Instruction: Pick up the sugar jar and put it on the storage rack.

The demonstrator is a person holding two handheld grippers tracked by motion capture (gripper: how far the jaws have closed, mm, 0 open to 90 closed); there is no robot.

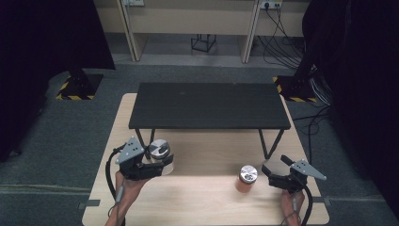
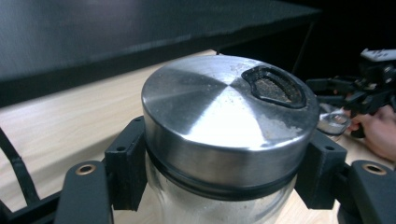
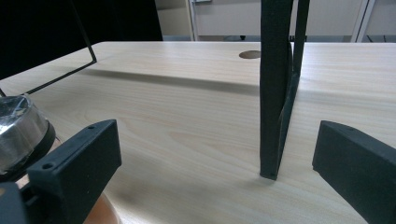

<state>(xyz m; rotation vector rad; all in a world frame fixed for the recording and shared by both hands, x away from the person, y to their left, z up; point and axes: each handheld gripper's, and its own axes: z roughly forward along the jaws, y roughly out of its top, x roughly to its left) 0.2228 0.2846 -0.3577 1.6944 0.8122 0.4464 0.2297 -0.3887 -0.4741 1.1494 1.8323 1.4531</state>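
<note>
I see the wooden table [image 1: 207, 197] carrying a black metal shelf [image 1: 209, 106]. Near left, my left gripper [image 1: 162, 165] clamps a clear glass shaker jar [image 2: 219, 196] upright, its brushed steel lid [image 2: 210, 116] facing up. My right gripper [image 1: 269, 176] waits with jaws apart beside an orange-filled jar [image 1: 245, 179].

two jars [image 1: 160, 155] [image 1: 246, 179], one black shelf [image 1: 209, 106], two tools [image 1: 157, 165] [image 1: 273, 176]

Open wooden table [image 1: 207, 197] between the left jar [image 1: 160, 151] and the orange jar [image 1: 246, 178]. Low black shelf [image 1: 209, 106] roofing the far half, passage beneath it cut by a thin leg [image 3: 275, 93] rising between the right gripper [image 1: 276, 175] jaws.
</note>
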